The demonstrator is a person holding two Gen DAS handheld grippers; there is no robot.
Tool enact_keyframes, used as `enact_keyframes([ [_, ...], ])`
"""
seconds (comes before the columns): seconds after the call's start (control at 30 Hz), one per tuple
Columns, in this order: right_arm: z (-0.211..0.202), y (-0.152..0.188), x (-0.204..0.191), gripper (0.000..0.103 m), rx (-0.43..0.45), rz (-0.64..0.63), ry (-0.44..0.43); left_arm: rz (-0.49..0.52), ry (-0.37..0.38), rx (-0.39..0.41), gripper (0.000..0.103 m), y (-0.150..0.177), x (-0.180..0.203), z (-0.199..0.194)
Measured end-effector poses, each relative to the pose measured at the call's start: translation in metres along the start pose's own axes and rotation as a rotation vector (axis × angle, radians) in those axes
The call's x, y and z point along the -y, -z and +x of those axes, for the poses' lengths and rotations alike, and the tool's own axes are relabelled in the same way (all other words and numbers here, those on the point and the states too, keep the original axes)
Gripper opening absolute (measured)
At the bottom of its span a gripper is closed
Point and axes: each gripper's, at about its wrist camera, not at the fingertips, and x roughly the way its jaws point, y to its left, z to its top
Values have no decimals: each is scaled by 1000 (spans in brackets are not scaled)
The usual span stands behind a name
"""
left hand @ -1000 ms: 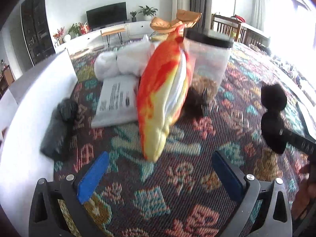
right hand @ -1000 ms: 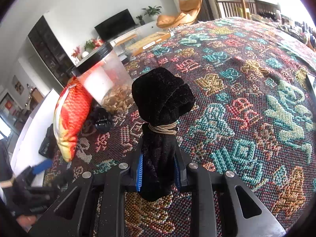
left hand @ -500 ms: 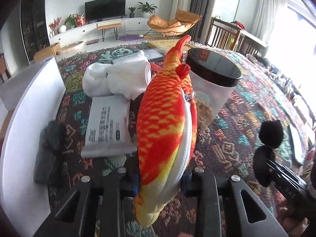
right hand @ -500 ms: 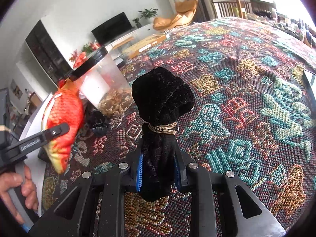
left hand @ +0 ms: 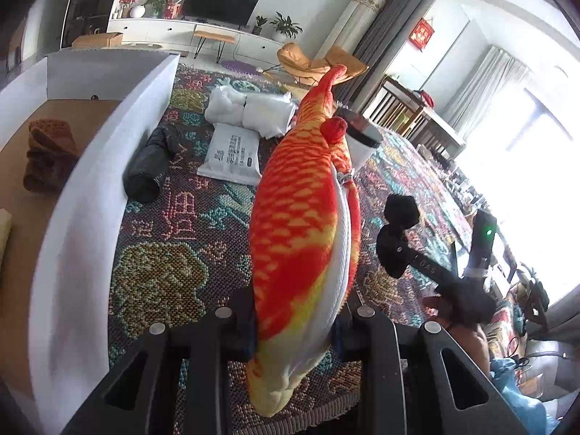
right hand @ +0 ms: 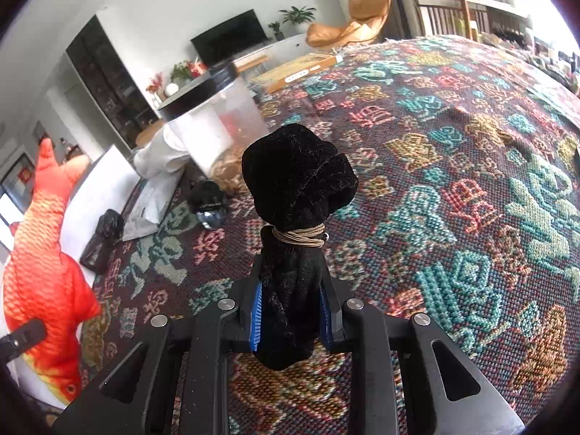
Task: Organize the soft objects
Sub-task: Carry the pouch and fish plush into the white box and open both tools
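Observation:
My left gripper (left hand: 293,330) is shut on an orange and white plush fish (left hand: 304,239) and holds it in the air above the patterned cloth, next to the white box (left hand: 83,217). The fish also shows at the left of the right wrist view (right hand: 40,272). My right gripper (right hand: 291,320) is shut on a black velvet pouch (right hand: 295,195) tied with a tan cord, held above the cloth. The pouch also shows in the left wrist view (left hand: 400,214).
A brown knitted item (left hand: 47,152) lies inside the white box. On the cloth lie a black roll (left hand: 148,170), a white mailer bag (left hand: 233,154), white soft bundles (left hand: 250,110), a clear jar with a black lid (right hand: 214,123) and a small black item (right hand: 210,199).
My left gripper closed on the plush fish, lifted it and carried it left, toward the white box. My right gripper kept hold of the black pouch and barely moved.

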Motion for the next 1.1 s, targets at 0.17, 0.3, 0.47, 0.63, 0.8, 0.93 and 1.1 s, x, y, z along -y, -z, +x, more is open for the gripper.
enact_keyframes([
  [0.17, -22, 4, -82, 26, -41, -140, -169, -45, -42, 115, 29, -20, -35, -70],
  [0.3, -51, 1, -187, 26, -78, -265, -423, -93, -222, 196, 30, -25, -85, -131],
  [0.47, -50, 20, -306, 61, -265, -365, -679, -228, -562, 168, 70, -13, -154, -166],
  [0.63, -38, 38, -319, 69, -269, -427, -630, -317, -661, 261, 99, 6, -182, -183],
  [0.8, -17, 41, -233, 69, -133, -464, -307, -254, -565, 310, 99, -1, -145, -163],
  [0.93, 6, 44, -137, 69, -65, -419, 28, -129, -373, 270, 99, -13, -82, -122],
  [1.1, 13, 35, -46, 69, -62, -224, 208, 57, -171, 47, 99, 5, 5, -31],
])
